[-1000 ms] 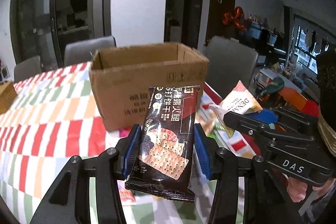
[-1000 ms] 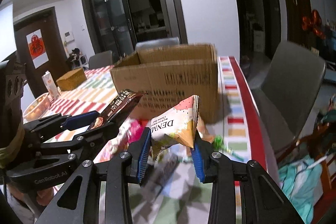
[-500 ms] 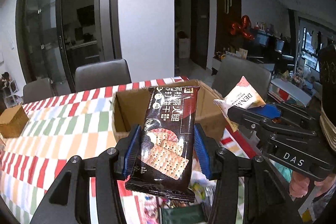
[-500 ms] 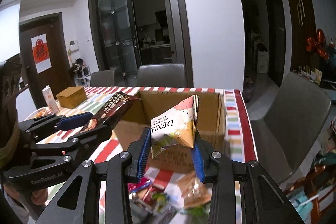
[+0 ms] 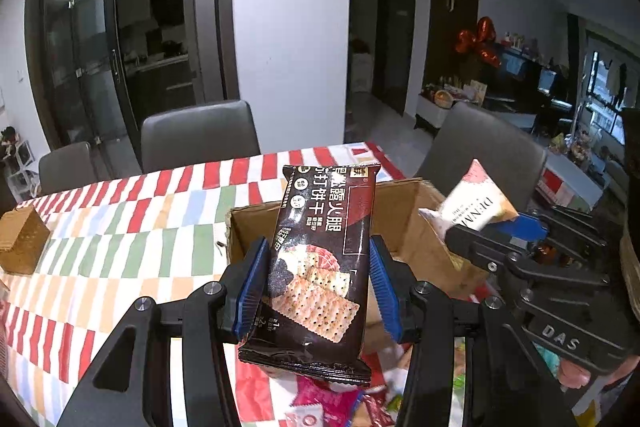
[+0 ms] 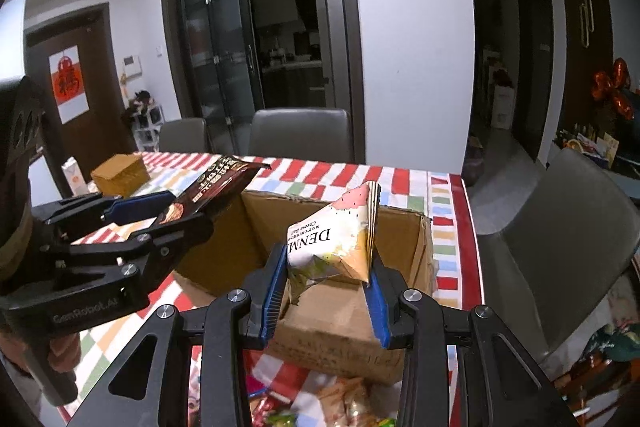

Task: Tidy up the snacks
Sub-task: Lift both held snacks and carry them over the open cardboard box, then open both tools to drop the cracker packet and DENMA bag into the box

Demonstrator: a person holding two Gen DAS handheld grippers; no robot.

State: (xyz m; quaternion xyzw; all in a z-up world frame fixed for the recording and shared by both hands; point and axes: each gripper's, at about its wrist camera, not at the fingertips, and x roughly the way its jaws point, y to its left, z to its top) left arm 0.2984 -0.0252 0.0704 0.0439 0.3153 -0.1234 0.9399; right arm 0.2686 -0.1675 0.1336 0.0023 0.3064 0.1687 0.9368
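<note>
My left gripper point(image 5: 316, 279) is shut on a dark cracker packet point(image 5: 320, 267) and holds it upright above the near edge of an open cardboard box point(image 5: 404, 223). My right gripper point(image 6: 326, 285) is shut on a white triangular DENMI snack bag point(image 6: 336, 239), raised over the same box point(image 6: 404, 239). The right gripper with its bag point(image 5: 476, 207) shows at the right of the left wrist view. The left gripper with the cracker packet point(image 6: 216, 183) shows at the left of the right wrist view. Loose snack packets point(image 6: 344, 399) lie on the table in front of the box.
The table has a striped red, green and orange cloth point(image 5: 120, 239). A small brown box point(image 5: 22, 247) stands at the far left, with a carton point(image 6: 74, 179) beside it. Grey chairs point(image 5: 200, 139) stand around the table, one at the right side point(image 6: 560, 239).
Both grippers have risen with their packets and now look down into the open box from above. The box's inside has come into view. The grips have not changed.
</note>
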